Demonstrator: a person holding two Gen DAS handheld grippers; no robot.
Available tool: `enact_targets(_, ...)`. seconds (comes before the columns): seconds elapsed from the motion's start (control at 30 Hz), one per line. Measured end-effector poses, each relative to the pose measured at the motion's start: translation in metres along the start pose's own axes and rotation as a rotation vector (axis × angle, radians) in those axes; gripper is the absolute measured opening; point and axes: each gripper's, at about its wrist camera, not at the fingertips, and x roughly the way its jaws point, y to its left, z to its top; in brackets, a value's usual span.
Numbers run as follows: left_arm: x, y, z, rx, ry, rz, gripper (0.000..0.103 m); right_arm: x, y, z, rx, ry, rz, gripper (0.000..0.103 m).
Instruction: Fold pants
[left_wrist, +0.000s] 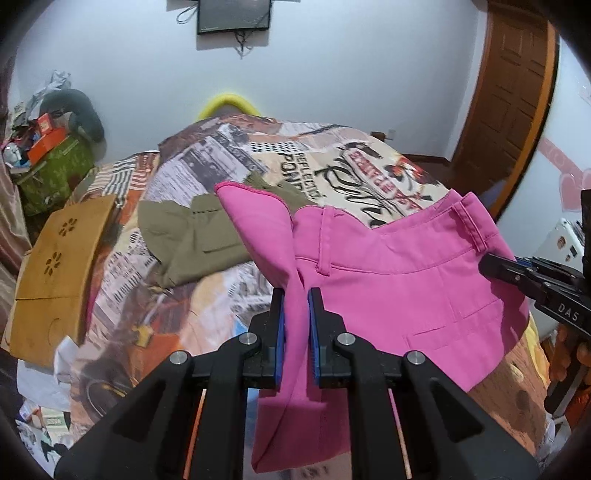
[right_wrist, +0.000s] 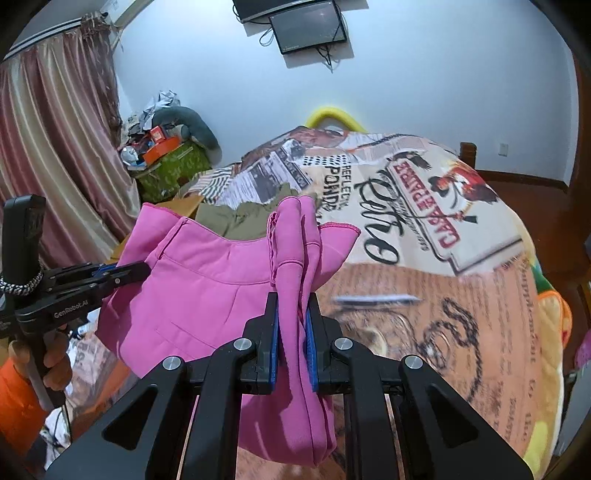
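Above the bed (left_wrist: 192, 325), the pink pants (left_wrist: 399, 280) hang stretched between both tools, waistband running left to right. The left tool (left_wrist: 295, 295) and right tool (right_wrist: 291, 299) each pinch bunched fabric, equally near.

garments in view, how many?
2. Pink pants held up over the bed between both grippers; olive garment lying on the bedspread behind them. More may be hidden behind the pink fabric.
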Motion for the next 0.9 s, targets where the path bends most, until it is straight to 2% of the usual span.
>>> enact_targets(0.43,0.066,0.069,0.024,-0.055,0.006,0.068,0.012,0.08,0.018,0.034,-0.047,0.03,0.002,0.011)
enact_targets(0.7,0.098,0.112,0.042,-0.104,-0.024,0.097,0.012,0.135,0.025,0.065,-0.101,0.046,0.001,0.011)
enact_targets(0.9,0.124,0.135,0.061,-0.106,-0.036,0.145,0.012,0.176,0.033,0.088,-0.135,0.052,-0.016,0.011)
